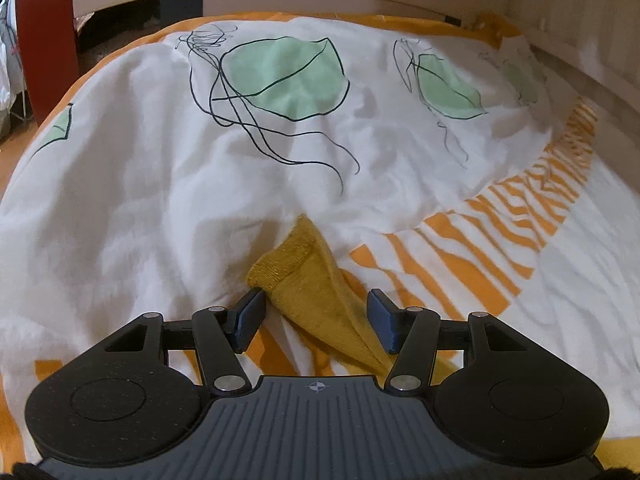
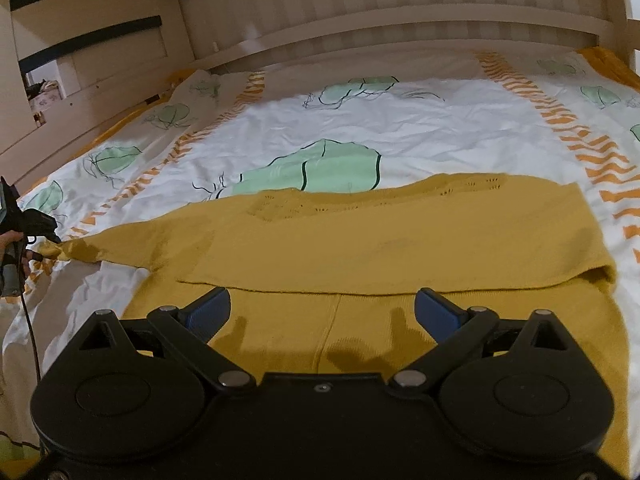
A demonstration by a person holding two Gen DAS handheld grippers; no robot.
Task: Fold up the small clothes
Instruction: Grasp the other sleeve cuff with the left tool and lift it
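A mustard yellow knit sweater (image 2: 380, 240) lies flat on the bed, one part folded over with its edge just ahead of my right gripper (image 2: 322, 312). The right gripper is open and empty, low over the sweater body. A sleeve (image 2: 104, 248) stretches out to the left. In the left wrist view the sleeve cuff (image 1: 296, 268) lies between the blue fingers of my left gripper (image 1: 316, 316), which is open around it. The left gripper also shows at the far left of the right wrist view (image 2: 40, 236), at the sleeve end.
The bed cover (image 1: 160, 200) is white with green jellyfish prints and orange stripes (image 1: 500, 232), and is wrinkled. A white slatted headboard (image 2: 380, 12) runs along the far side. A red post (image 1: 48, 40) stands beyond the bed's left edge.
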